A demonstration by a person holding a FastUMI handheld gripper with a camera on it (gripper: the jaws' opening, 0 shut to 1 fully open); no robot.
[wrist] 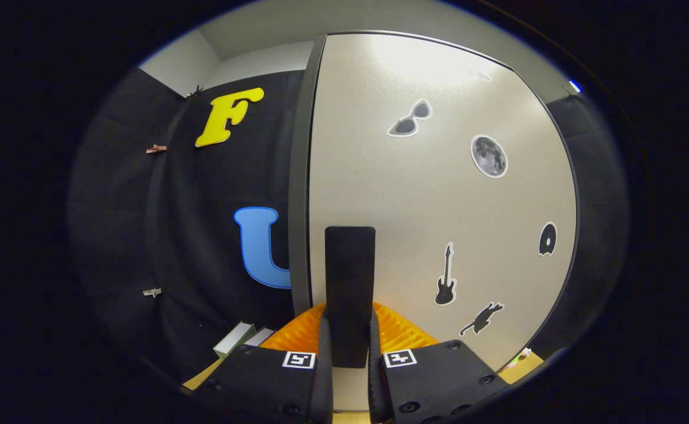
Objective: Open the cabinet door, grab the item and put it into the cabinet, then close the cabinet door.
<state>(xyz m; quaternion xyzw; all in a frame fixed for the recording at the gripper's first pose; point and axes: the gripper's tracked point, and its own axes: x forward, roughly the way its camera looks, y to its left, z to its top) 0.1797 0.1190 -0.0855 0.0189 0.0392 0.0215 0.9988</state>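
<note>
The hand-held gripper (349,347) pinches the dark vertical handle (350,282) of the pale, sticker-covered cabinet door (439,206), both fingers pressing its sides. This looks like the door-moving step; next likely calls for swinging the door steadily. A small box (234,340), possibly the item, lies on the bench (200,380) beside the fingers.

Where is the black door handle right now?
In the gripper view, the black handle stands upright between the gripper fingers, near the cabinet door left edge, left of the guitar sticker.
</note>
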